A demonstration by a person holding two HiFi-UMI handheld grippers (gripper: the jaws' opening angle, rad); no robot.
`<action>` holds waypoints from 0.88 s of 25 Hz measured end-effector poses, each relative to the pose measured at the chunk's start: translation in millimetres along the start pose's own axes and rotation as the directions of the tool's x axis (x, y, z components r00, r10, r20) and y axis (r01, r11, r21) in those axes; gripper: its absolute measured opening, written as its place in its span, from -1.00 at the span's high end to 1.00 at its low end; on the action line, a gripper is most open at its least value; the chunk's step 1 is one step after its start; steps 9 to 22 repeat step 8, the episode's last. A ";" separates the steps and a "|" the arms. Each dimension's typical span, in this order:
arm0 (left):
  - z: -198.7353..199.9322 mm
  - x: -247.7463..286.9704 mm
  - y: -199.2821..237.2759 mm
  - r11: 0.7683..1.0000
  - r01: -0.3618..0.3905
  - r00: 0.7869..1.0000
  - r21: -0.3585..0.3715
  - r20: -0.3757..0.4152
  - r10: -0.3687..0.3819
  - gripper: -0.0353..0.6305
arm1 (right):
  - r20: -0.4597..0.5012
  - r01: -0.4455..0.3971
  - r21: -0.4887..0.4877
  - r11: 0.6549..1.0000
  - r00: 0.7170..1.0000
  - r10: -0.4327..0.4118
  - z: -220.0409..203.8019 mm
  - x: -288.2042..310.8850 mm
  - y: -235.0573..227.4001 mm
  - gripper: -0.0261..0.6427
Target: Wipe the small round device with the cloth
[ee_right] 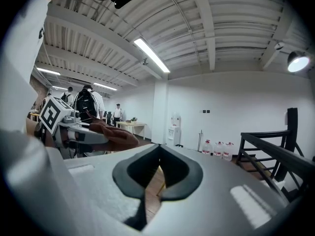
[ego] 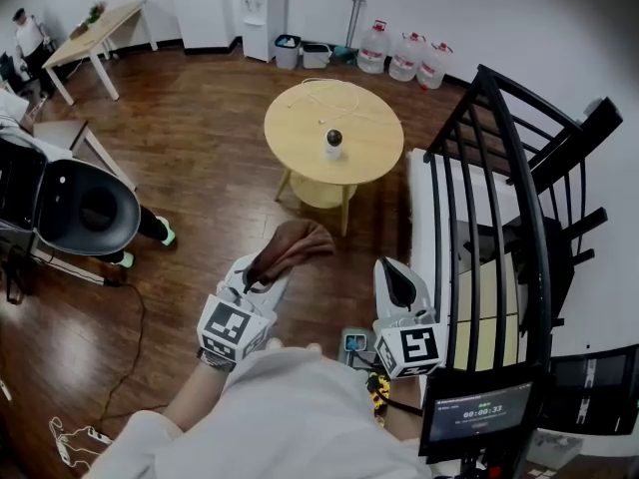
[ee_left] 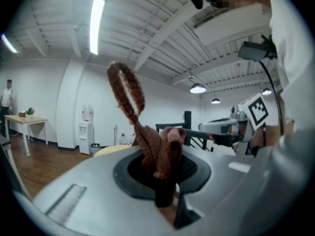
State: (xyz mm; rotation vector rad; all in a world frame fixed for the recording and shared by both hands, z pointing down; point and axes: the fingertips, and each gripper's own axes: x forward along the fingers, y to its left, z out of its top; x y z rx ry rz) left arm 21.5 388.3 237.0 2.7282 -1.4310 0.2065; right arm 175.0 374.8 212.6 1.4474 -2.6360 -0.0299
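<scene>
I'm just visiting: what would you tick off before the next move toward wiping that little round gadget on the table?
1. Grip: the left gripper is clamped on the cloth: ok.
2. Loose cloth reaching past that gripper to wipe with: ok.
3. The right gripper is shut and empty, free to help: ok.
4. The small round device stands upright on the round table: ok.
5. Device near enough to wipe: not ok, the table stands well ahead of both grippers.
6. Device will stay put when rubbed: cannot tell.
</scene>
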 end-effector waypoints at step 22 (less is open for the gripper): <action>-2.2 -1.1 10.4 1.000 -0.012 1.000 -0.013 0.005 0.012 0.69 | 0.018 0.011 -0.011 1.000 1.000 -0.011 7.6 9.6 -2.1 0.91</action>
